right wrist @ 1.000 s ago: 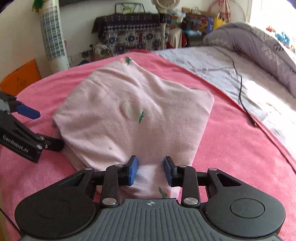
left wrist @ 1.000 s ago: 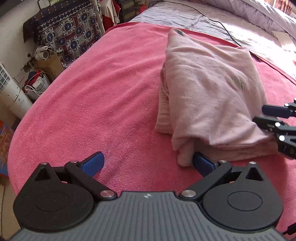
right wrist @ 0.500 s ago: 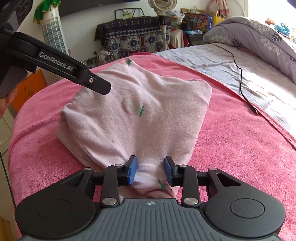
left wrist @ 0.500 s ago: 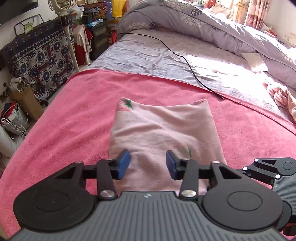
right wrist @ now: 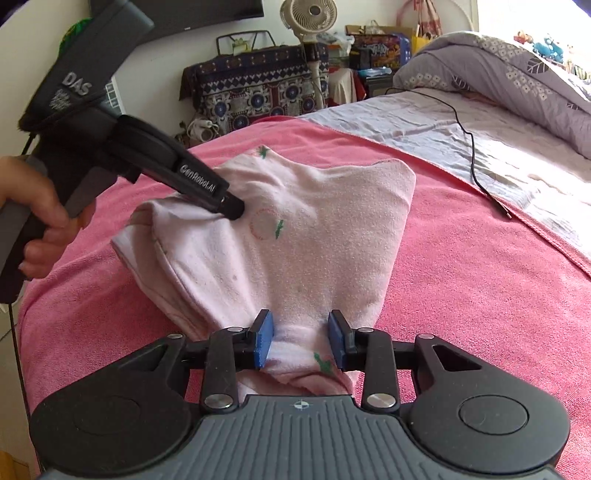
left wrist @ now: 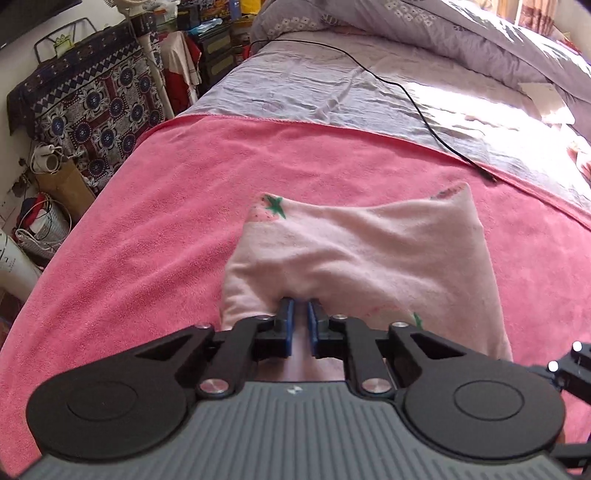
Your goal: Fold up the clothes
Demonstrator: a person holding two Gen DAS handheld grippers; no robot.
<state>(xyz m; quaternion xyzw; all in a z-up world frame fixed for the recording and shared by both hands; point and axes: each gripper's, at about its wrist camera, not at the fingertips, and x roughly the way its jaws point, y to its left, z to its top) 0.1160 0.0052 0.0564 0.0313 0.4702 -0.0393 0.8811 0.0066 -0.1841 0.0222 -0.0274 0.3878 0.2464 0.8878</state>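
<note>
A folded pale pink garment [left wrist: 369, 251] with green star prints lies on a pink towel [left wrist: 166, 240] spread over the bed. My left gripper [left wrist: 300, 306] is at the garment's near left edge. Its jaws are closing, with a narrow pinch of pink cloth between the blue pads. In the right wrist view the left gripper [right wrist: 231, 206] digs into the garment [right wrist: 314, 229] and draws creases toward its tip, with a person's hand [right wrist: 40, 221] on its handle. My right gripper [right wrist: 301, 325] is shut on a thick bunch of the garment's near corner.
A black cable [left wrist: 424, 118] runs over the grey sheet beyond the towel's far edge. A grey quilt [right wrist: 517, 74] is heaped at the back right. The bed drops off at the left toward a patterned cover [left wrist: 92, 103], a fan [right wrist: 308, 14] and floor clutter.
My left gripper swung from the garment's left side round to its near edge, and its jaws went from wide open to pinching the cloth. The right gripper kept its hold and place.
</note>
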